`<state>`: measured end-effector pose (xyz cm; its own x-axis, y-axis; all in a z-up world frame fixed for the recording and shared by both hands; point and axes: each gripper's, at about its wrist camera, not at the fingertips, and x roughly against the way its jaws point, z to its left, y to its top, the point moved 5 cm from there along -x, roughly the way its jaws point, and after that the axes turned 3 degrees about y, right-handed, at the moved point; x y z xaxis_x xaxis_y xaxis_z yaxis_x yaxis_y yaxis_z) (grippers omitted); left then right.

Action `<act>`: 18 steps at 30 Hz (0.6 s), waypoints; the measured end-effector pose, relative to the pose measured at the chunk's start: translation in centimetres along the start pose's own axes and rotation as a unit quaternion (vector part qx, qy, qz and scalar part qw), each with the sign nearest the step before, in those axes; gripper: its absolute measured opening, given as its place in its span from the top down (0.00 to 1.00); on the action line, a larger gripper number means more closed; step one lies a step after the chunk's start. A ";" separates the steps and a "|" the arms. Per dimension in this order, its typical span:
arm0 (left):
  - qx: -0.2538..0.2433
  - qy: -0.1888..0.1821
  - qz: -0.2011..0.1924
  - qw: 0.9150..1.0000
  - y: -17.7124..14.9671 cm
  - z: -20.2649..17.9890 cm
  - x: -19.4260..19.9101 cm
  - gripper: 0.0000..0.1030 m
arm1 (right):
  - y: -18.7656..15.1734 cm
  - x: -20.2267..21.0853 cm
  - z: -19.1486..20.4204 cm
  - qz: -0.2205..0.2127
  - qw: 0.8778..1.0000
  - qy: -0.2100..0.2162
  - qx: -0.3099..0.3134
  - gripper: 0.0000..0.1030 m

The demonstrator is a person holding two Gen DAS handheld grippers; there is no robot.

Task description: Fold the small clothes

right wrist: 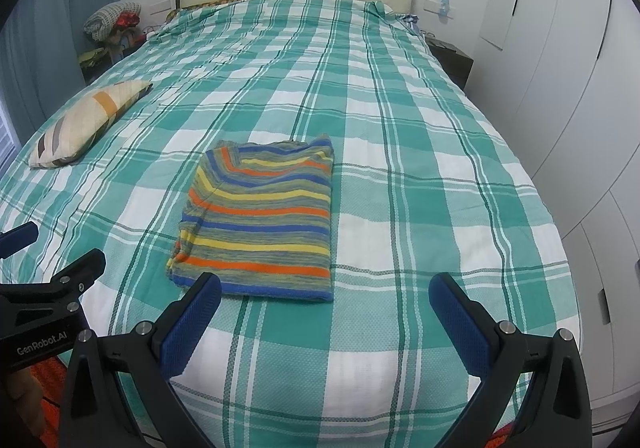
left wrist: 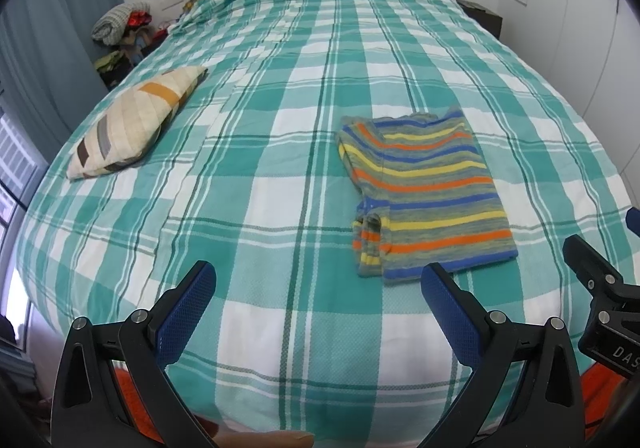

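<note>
Two tongs, left (left wrist: 318, 288) and right (right wrist: 325, 298), both spread apart and empty, folded striped shirt (right wrist: 258, 220) flat on bed (right wrist: 400, 152) just ahead, pillow (left wrist: 128, 124) far left.

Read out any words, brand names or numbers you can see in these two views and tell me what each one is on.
"GenRobot.AI": white lettering on the black body of the left gripper, seen in the right wrist view.
"DAS": white letters cut off by the picture's edge, on the black body of the right gripper, seen in the left wrist view.
Nothing readable on the striped shirt, the pillow or the bedspread.
</note>
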<state>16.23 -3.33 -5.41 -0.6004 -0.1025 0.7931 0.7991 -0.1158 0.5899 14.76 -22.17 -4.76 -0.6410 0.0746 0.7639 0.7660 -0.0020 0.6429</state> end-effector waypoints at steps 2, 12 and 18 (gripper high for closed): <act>0.000 0.000 0.001 1.000 0.0 0.0 0.0 0.01 | 0.0 0.0 0.0 0.000 1.000 -0.001 0.000 0.01; 0.001 0.000 -0.001 1.000 0.1 0.0 0.0 0.01 | 0.1 0.0 0.0 -0.003 1.000 0.000 -0.001 0.01; -0.001 0.000 0.000 1.000 0.2 -0.1 0.1 0.01 | 0.3 0.0 0.2 -0.003 1.000 0.000 0.000 0.01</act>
<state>16.34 -3.46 -5.26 -0.6009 -0.1030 0.7927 0.7987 -0.1176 0.5902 14.94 -21.99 -4.56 -0.6456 0.0741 0.7601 0.7621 -0.0016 0.6474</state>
